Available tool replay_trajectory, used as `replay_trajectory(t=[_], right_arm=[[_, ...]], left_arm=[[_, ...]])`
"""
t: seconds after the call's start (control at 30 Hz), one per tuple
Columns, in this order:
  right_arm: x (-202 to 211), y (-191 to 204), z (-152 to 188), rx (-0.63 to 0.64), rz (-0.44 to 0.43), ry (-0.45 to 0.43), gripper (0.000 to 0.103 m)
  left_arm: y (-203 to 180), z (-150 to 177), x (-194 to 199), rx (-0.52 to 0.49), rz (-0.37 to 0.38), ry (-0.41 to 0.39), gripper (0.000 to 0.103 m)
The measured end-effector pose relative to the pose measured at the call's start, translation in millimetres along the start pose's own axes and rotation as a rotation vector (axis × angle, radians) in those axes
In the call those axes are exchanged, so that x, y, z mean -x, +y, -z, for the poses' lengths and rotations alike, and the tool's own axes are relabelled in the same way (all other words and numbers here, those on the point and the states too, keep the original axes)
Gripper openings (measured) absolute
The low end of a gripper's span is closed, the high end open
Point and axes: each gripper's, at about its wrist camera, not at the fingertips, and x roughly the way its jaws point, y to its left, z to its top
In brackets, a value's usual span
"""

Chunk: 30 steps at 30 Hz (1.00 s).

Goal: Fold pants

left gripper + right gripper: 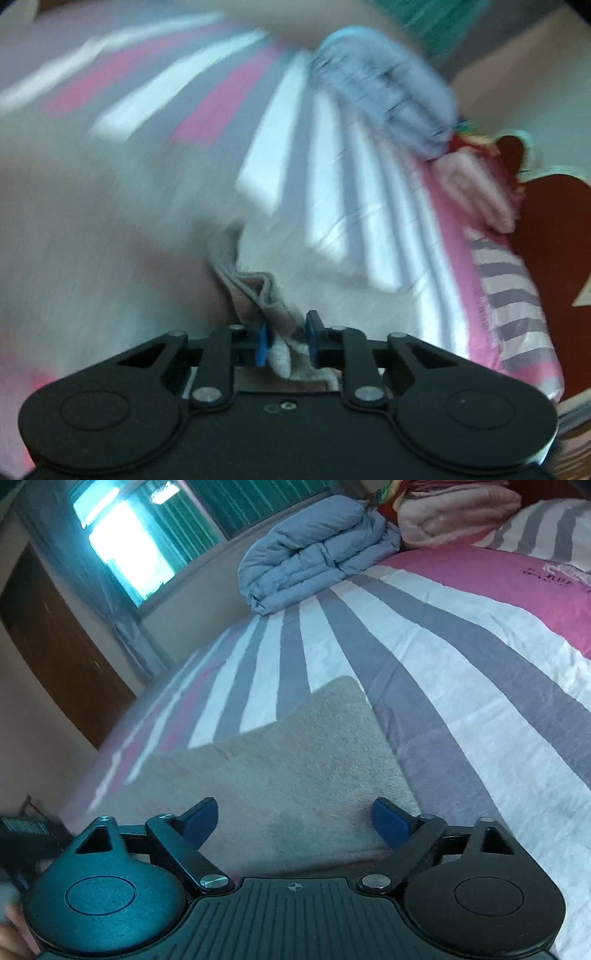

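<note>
left gripper clamped on bunched hem of beige fleece pants, which lie on striped bedsheet. right gripper jaws spread wide, holding nothing, above the fabric. risk: thin pinch slips mid-swing, fold collapses crooked since one side is unheld.

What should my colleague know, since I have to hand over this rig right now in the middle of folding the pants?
Left hand-held gripper: shut on a bunched edge of the beige pants; its view is blurred.
Right hand-held gripper: open, empty, hanging over the pants.
The pants lie on the striped bedspread. A folded blue quilt lies farther up the bed.
Done: one edge gripped. How many folds are made cannot be told.
Left: probably carry the held edge across, release, smooth flat.
</note>
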Motion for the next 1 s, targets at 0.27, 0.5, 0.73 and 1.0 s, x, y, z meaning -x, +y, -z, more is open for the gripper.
replay_trajectory(t=[0.27, 0.5, 0.73, 1.0], right_arm=[[-7.0, 13.4, 4.4, 0.017, -0.039, 0.033, 0.090], [-11.4, 24.1, 12.2, 0.111, -0.043, 0.101, 0.090], [-23.9, 27.9, -9.1, 0.145, 0.031, 0.059, 0.090], [-33.1, 47.1, 4.6, 0.258, 0.022, 0.144, 0.090]], left_arm=[[32.4, 6.8, 4.1, -0.073, -0.121, 0.011, 0.004], [61.9, 26.3, 4.7, 0.038, -0.091, 0.069, 0.017], [81.2, 33.6, -7.4, 0.055, -0.172, 0.108, 0.044], [135.0, 29.7, 78.3, 0.300, -0.240, -0.108, 0.063]])
